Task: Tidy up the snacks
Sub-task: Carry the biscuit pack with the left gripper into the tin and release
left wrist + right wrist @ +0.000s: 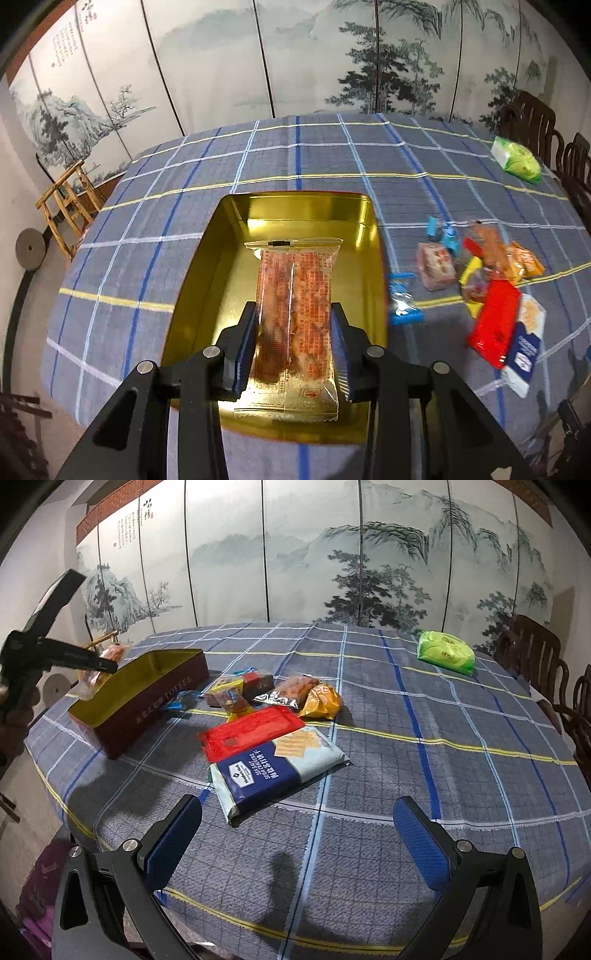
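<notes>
Nearest the left wrist camera, the left tool (293,343) is clamped on a clear-wrapped snack bar (297,314) with red print and gold ends, its blue pads pressing the packet's two long sides. The bar hangs lengthwise over the open tin (207,266), whose gold interior shows on all sides of it; whether the packet touches the tin floor cannot be told. From the right wrist camera the same tin reads as a dark red box with gold lettering along its side, sitting near the left edge of the tabletop (369,867), which is covered with a blue-grey plaid cloth. In that view the right tool (297,834) hovers low over bare cloth with its blue pads spread wide and nothing between them. Just beyond it lies a blue-and-white pack of soda crackers (273,771), with a flat red packet (251,731) touching its far edge. Past those sits a loose cluster of small wrapped snacks: an orange-yellow bag (321,699), a silver-ended packet (291,690), and a few blue-wrapped candies (404,308) lying just beside the tin's right wall. Well apart, toward the far right edge of the tabletop, rests a green package (445,651). Dark wooden chairs (535,653) stand past that edge, and a folding screen (295,554) painted with mountains and pines closes off the back.
</notes>
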The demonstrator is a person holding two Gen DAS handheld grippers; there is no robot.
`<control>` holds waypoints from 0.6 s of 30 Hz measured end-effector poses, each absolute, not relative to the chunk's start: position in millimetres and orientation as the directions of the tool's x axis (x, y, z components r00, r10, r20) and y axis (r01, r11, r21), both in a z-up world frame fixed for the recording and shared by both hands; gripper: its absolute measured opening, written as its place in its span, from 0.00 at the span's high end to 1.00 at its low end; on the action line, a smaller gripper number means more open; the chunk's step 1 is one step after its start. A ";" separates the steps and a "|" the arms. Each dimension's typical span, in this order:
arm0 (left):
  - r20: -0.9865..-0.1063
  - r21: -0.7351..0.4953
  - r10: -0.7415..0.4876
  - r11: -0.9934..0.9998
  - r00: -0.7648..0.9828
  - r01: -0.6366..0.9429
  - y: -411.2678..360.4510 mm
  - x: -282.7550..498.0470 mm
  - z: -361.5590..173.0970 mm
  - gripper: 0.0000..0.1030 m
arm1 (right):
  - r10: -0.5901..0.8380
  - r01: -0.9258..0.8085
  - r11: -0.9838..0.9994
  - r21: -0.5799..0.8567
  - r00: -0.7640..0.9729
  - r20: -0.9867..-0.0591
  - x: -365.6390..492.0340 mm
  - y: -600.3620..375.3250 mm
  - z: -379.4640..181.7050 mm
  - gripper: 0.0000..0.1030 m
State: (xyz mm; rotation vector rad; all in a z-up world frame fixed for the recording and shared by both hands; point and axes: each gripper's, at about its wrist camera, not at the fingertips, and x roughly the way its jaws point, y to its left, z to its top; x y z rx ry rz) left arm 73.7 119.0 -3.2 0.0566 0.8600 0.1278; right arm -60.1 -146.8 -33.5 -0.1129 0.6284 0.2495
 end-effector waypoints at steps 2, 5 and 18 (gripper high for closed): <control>-0.760 0.117 0.146 0.989 0.633 -0.087 127.2 85.6 -5.8 0.67 | 0.196 -0.270 0.962 -0.037 0.778 -0.597 -59.0 -143.1 -33.9 0.00; -0.774 0.125 0.148 0.989 0.616 -0.080 136.9 101.0 -9.5 0.67 | 0.193 -0.275 0.960 -0.047 0.775 -0.602 -56.0 -139.3 -35.0 0.00; -0.813 0.201 0.197 0.978 0.549 -0.054 154.6 168.5 -32.6 0.67 | 0.191 -0.294 0.953 -0.066 0.757 -0.625 -41.1 -126.9 -36.9 0.00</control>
